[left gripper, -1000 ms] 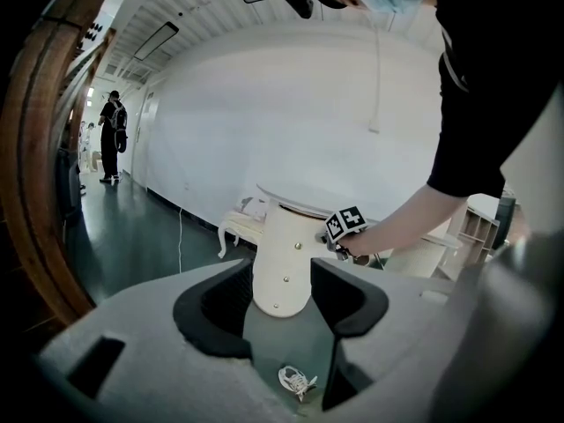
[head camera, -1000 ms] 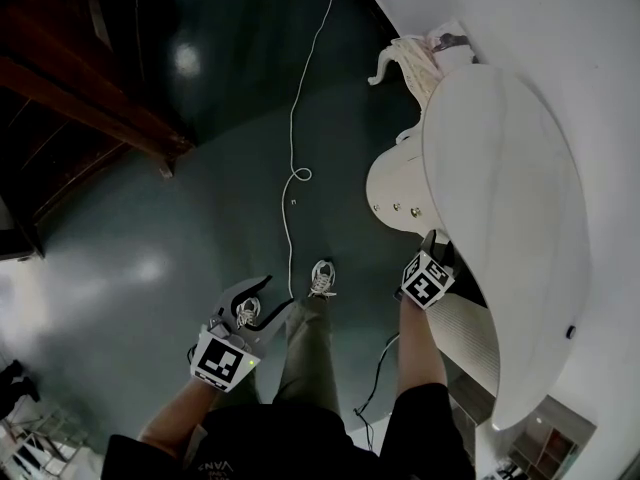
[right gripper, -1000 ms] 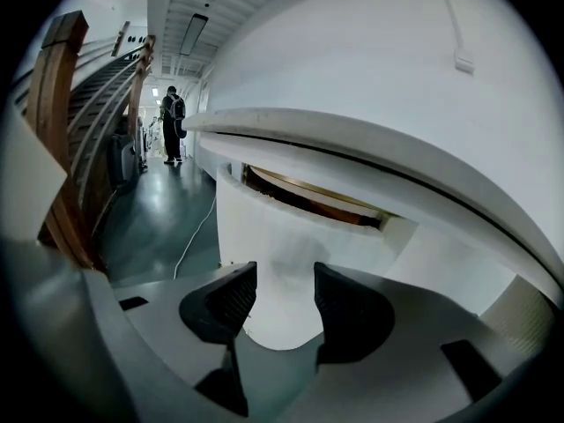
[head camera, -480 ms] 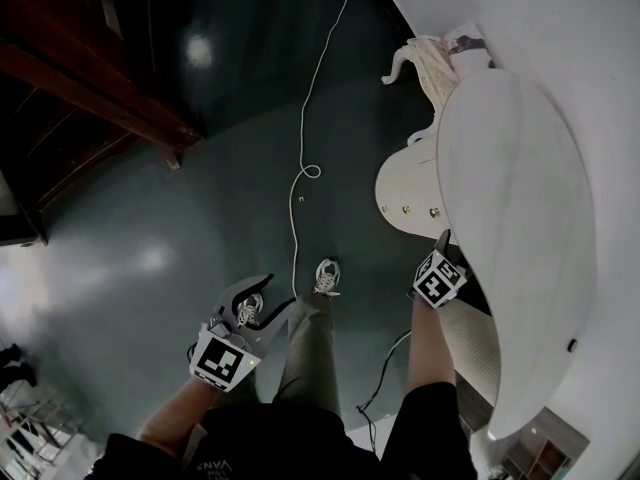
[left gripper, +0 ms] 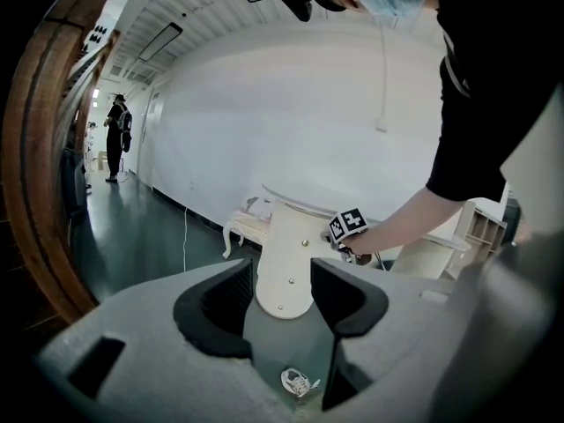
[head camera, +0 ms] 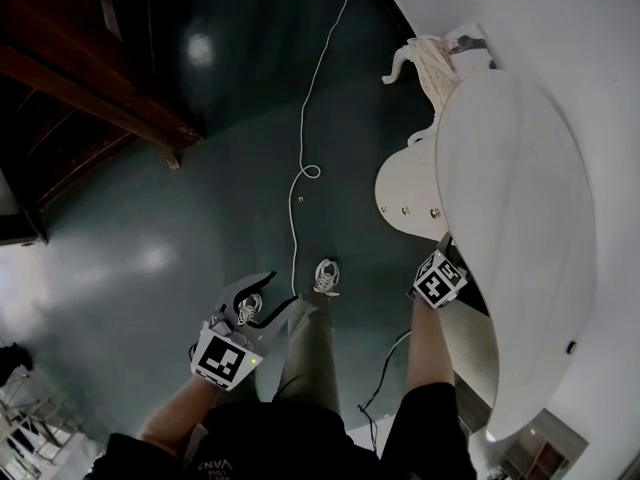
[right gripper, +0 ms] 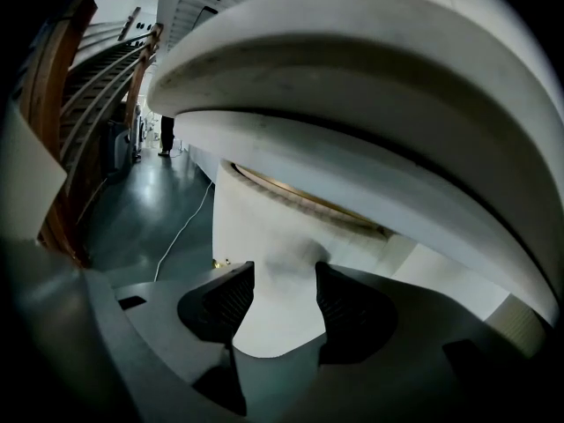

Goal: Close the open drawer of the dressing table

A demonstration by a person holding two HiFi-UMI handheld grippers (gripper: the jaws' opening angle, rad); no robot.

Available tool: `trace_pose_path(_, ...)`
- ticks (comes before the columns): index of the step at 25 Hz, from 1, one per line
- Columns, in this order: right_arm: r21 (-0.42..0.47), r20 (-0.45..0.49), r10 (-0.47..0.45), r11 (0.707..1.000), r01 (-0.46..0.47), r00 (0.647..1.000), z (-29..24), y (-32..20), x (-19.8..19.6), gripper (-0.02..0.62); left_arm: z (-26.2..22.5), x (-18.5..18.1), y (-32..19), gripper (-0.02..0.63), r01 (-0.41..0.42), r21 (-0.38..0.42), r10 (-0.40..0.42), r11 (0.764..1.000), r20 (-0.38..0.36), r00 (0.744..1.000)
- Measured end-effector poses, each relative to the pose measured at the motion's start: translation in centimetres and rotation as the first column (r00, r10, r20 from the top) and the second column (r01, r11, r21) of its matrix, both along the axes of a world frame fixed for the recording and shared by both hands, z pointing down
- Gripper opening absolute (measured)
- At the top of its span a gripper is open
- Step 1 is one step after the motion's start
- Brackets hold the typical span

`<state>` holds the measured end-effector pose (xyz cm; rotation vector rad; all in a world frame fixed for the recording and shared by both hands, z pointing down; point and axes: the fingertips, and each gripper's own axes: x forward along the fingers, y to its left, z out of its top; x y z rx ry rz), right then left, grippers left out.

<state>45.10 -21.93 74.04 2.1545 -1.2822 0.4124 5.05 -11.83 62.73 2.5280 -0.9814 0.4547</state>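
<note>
1. The left gripper (head camera: pixel 258 306) is nearest the person, held well apart from the dressing table (head camera: pixel 510 198) on the side away from its front. Its jaws stand apart and nothing is between the pads.
2. A white shoe (head camera: pixel 322 276) rests on the dark green floor (head camera: pixel 150 228), between the left gripper and the dressing table.
3. The right gripper (head camera: pixel 441 247) sits just under the near edge of the dressing table's top, pointing at the drawer (head camera: pixel 405 193). Its jaws are wide apart and have just been opening. The drawer's curved white front shows between them, and the pads do not press on it.
4. The drawer stands pulled out from beneath the dressing table's top, its rounded front carrying small gold knobs (head camera: pixel 407 210).
5. A white cable (head camera: pixel 300 168) trails across the floor beside the dressing table and runs away from the person.
6. A carved white stool (head camera: pixel 430 58) stands just beyond the dressing table's far end.
7. Dark wooden furniture (head camera: pixel 90 68) stands well apart from the dressing table, across the floor.
</note>
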Motion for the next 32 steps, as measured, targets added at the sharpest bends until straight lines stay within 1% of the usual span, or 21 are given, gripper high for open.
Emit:
trace_pose_path(5,-0.014,0.005,-0.007,1.000,0.007,1.000,0.0,0.0,0.0,0.221,0.0,-0.1,0.2,0.213,-0.007,0.000,0.007,1.000,0.001,1.000)
trace_pose_path(7,-0.018,0.009,-0.013,1.000,0.013,1.000,0.1,-0.1,0.0,0.230,-0.1,-0.2,0.3,0.213,-0.009,0.002,0.009,1.000,-0.002,1.000)
trace_pose_path(8,-0.023,0.013,-0.021,1.000,0.021,1.000,0.2,-0.2,-0.3,0.250,-0.1,-0.4,0.3,0.213,-0.007,0.004,0.007,1.000,-0.002,1.000)
trace_pose_path(9,-0.030,0.018,-0.030,0.999,0.031,0.999,0.3,-0.2,-0.6,0.255,-0.1,-0.6,0.4,0.213,-0.006,0.004,0.006,1.000,-0.001,1.000)
trace_pose_path(13,-0.051,0.058,-0.061,0.997,0.064,0.996,0.7,-0.2,-1.9,0.258,-0.1,-0.9,0.7,0.213,-0.009,-0.003,0.009,1.000,0.000,1.000)
trace_pose_path(18,-0.043,0.085,-0.086,0.995,0.090,0.993,0.4,0.3,-3.9,0.258,-0.7,-0.9,0.6,0.213,-0.018,0.014,0.018,1.000,-0.011,1.000)
trace_pose_path(25,-0.005,0.138,-0.124,0.992,0.126,0.983,-1.1,2.0,-7.5,0.258,-2.0,-1.6,1.1,0.213,-0.032,0.042,0.033,0.999,-0.015,0.999)
trace_pose_path(27,0.014,0.166,-0.112,0.994,0.111,0.980,-1.7,2.9,-8.3,0.256,-2.6,-1.6,1.5,0.213,-0.041,0.059,0.042,0.997,-0.019,0.999)
trace_pose_path(30,0.045,0.221,-0.083,0.996,0.075,0.972,-2.8,4.6,-9.9,0.245,-3.5,-1.9,2.0,0.213,-0.064,0.110,0.066,0.992,-0.021,0.998)
trace_pose_path(32,0.069,0.253,-0.075,0.996,0.059,0.965,-4.0,5.7,-11.2,0.241,-4.3,-2.1,2.2,0.213,-0.065,0.121,0.068,0.991,-0.024,0.997)
